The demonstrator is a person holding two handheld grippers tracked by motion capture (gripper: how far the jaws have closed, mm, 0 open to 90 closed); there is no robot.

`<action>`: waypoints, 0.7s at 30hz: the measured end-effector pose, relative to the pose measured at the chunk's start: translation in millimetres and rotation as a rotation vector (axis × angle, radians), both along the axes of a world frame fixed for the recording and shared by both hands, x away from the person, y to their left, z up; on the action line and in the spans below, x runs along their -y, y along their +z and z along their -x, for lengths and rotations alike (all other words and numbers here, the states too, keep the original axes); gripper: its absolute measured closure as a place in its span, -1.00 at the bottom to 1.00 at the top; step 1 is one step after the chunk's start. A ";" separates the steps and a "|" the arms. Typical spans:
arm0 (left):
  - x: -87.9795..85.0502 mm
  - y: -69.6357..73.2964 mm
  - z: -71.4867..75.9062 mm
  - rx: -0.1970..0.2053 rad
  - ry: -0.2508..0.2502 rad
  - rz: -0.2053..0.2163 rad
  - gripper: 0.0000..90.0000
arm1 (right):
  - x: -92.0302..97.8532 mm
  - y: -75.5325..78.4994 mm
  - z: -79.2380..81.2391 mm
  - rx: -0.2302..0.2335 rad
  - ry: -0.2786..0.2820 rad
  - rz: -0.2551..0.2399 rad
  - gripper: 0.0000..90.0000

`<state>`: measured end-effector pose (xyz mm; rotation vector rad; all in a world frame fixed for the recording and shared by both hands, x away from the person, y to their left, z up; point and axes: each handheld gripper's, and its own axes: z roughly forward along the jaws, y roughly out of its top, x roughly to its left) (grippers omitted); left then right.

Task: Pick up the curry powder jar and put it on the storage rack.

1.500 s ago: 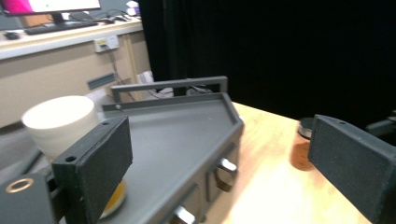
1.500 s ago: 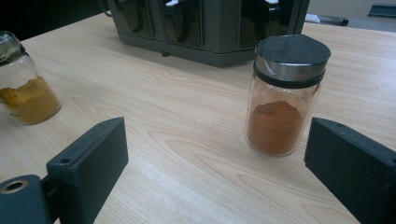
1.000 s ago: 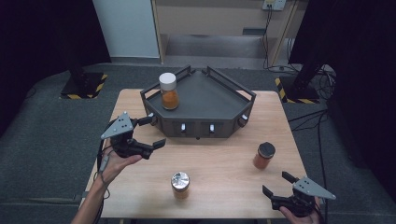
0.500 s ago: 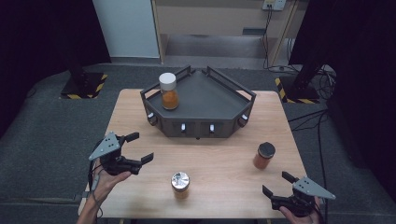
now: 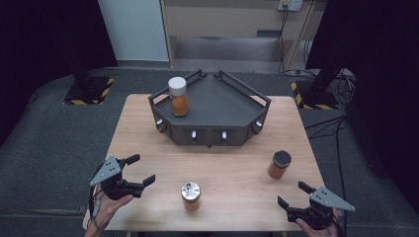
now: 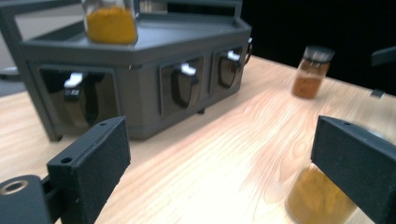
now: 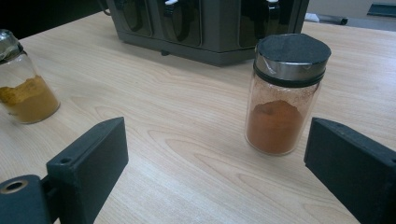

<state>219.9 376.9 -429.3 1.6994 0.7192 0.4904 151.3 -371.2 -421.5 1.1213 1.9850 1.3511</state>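
Jars (image 5: 190,195) (image 5: 279,165) seemingly bear no readable label between open grippers.

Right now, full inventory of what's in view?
Table: 1, light wood, centre of the high view.
Rack: 1, dark grey, angular tray with railed rim, far half of the table.
White-lid jar: 1, yellow-orange powder, standing on the rack's left side.
Silver-lid jar: 1, yellow-orange powder, on the table near the front edge, right of the left claw.
Black-lid jar: 1, red-orange powder, on the table's right side, ahead of the right claw.
Left claw: 1, black, open and holding nothing, front left corner.
Right claw: 1, black, open and holding nothing, front right corner.
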 end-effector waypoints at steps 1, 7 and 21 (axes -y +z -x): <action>-0.8 -1.9 1.7 -0.003 0.003 -0.003 -0.91 | 0.1 -0.1 0.0 0.000 0.000 -0.001 -0.86; -6.6 -12.3 10.8 -0.023 0.031 0.002 -0.91 | -0.1 0.1 0.1 0.000 0.002 -0.001 -0.86; -16.4 -29.6 23.3 -0.048 0.108 -0.010 -0.88 | 0.0 -0.1 -0.6 0.003 0.014 0.002 -0.86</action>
